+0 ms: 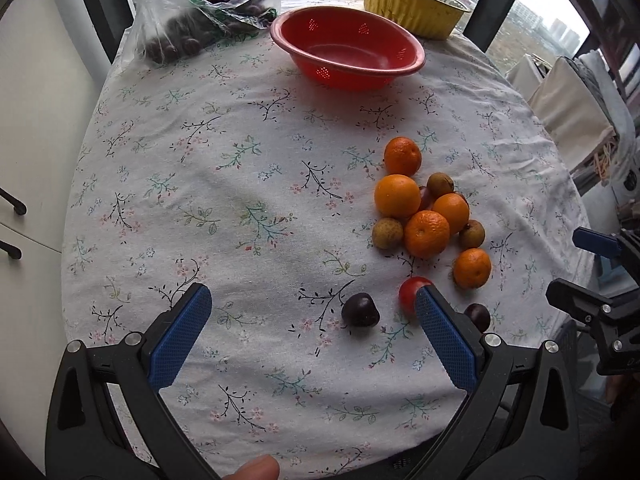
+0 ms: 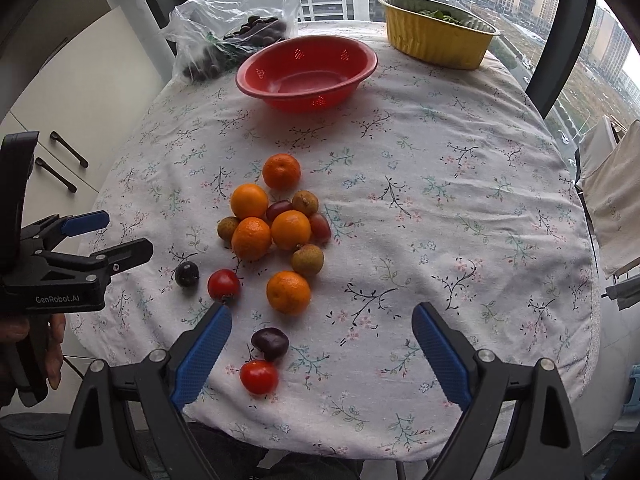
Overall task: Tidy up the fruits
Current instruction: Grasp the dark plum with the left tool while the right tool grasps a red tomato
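Observation:
A heap of mandarins (image 1: 416,208) (image 2: 272,220), brown longans (image 1: 387,233) (image 2: 307,260) and small dark and red fruits lies on the floral tablecloth (image 1: 240,184) (image 2: 440,208). My left gripper (image 1: 313,291) (image 2: 128,232) is open low over the cloth. A dark cherry (image 1: 360,310) (image 2: 187,274) lies between its fingers, and a red cherry tomato (image 1: 410,290) (image 2: 223,285) sits behind the right fingertip. My right gripper (image 2: 321,312) (image 1: 568,264) is open too, with another dark cherry (image 2: 270,344) and a red tomato (image 2: 259,376) near its left finger. A single mandarin (image 2: 288,292) lies just ahead.
A red colander bowl (image 1: 348,46) (image 2: 306,72) stands empty at the far side. Behind it are a gold foil pan (image 1: 416,2) (image 2: 436,32) and a plastic bag of dark fruit (image 1: 192,12) (image 2: 232,36). Cabinets are left, windows behind, and a person's hand (image 2: 52,352) holds the left gripper.

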`<state>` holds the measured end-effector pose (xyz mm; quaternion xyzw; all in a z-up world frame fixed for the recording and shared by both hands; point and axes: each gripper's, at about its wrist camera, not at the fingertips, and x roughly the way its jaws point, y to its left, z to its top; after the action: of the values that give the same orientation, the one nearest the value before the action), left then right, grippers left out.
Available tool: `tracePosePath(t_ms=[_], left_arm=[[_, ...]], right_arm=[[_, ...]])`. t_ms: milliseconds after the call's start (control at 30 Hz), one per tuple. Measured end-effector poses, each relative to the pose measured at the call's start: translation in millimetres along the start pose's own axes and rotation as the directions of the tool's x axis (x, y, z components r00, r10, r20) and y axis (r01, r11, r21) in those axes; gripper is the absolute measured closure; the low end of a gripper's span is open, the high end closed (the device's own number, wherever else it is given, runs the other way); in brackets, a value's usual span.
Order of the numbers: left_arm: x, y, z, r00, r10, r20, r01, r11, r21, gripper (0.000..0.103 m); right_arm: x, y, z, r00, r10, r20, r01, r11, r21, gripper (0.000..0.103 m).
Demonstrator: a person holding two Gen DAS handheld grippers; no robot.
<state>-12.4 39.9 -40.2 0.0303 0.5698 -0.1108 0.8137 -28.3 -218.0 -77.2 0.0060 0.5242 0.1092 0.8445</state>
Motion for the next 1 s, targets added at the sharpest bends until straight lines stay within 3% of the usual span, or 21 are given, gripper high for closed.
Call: tracePosePath(t_ms=[100,167,233,333,467,633,833,900,1000], left_arm=[[14.9,-7.4,-13.1,0.996,-0.003,-0.086,0.011,0.995,0.099,0.0],[24.5,-9.3,-20.1,0.992,0.018,-0.124,-0.004,0.993,0.117,0.0],[31.8,-8.0,-23.0,0.99,0.019,-0.141,-0.003,0.993,0.114,0.0],[36.6,-7.5,-23.3,0.993,-0.002,-0.122,0.02,0.989,0.15,0.0],[46.3,-9.2,-20.1,0.994,-0.004,-0.112,0.03,0.972,0.234,0.001],[54.6,-9.3,-15.2,0.991,-0.051,-0.124,0.086,0.953,0.291,0.002],[62.5,-14.1,-10.9,0.988,-0.076,-0.133,0.118,0.934,0.339,0.01],[65.5,-14.7,-10.2,0.986,-0.08,-0.143,0.126,0.929,0.348,0.017],[70.0,-17.5,-8.4,0.985,-0.087,-0.148,0.135,0.924,0.358,0.017]], right_arm=[[2.5,3.0,-19.9,0.998,0.058,-0.014,-0.058,0.998,0.035,0.009],[7.4,6.4,-29.7,0.997,0.072,-0.032,-0.07,0.995,0.065,0.01],[14.1,11.3,-37.3,0.996,0.07,-0.057,-0.066,0.995,0.076,0.017],[23.1,17.3,-45.4,0.992,0.086,-0.089,-0.078,0.993,0.088,0.027],[31.5,25.1,-52.9,0.991,0.094,-0.099,-0.084,0.992,0.098,0.029],[44.6,34.5,-55.6,0.99,0.077,-0.12,-0.067,0.994,0.091,0.039],[63.4,35.5,-53.6,0.985,0.062,-0.16,-0.046,0.993,0.105,0.049],[69.7,35.0,-54.1,0.981,0.072,-0.182,-0.051,0.992,0.117,0.054],[73.3,35.6,-54.8,0.979,0.076,-0.19,-0.053,0.991,0.123,0.058]])
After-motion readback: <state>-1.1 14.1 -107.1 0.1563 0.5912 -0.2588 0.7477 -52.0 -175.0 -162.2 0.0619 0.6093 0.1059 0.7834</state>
